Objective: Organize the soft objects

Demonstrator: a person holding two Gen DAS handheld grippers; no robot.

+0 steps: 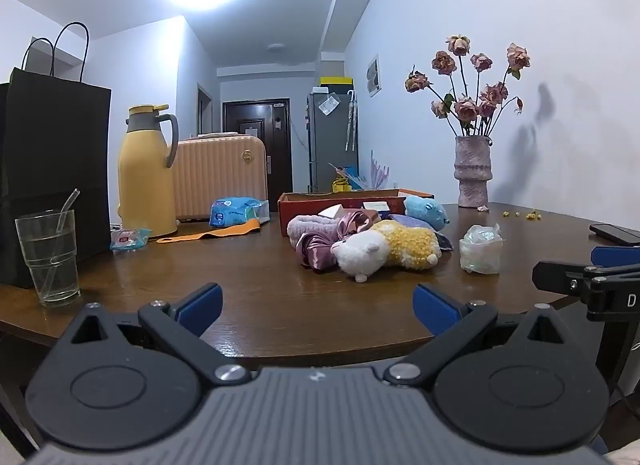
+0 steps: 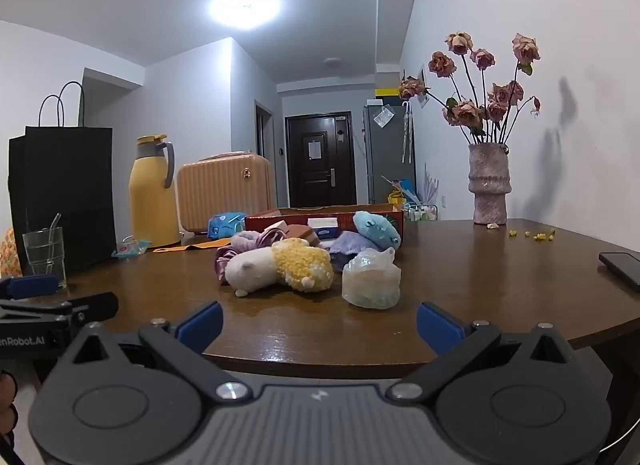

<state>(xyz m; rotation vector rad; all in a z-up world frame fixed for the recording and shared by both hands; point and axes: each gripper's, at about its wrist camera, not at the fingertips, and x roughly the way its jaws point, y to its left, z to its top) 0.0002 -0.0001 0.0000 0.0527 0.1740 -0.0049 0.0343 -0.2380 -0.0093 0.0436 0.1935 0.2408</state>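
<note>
Left wrist view: our left gripper [image 1: 318, 307] and right gripper [image 2: 319, 323] hang wide apart, holding nothing, at the worktop's [image 1: 248, 289] near edge. Next we reach for the plush hamster [image 2: 280, 265].

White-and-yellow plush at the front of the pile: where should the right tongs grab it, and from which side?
Grip the yellow plush across its middle, where the white half meets the fuzzy yellow half. It lies on its side, long axis roughly left-right, nearest the open right tongs, so come from the front table edge. Keep left of the wrapped clear bundle beside it.
</note>
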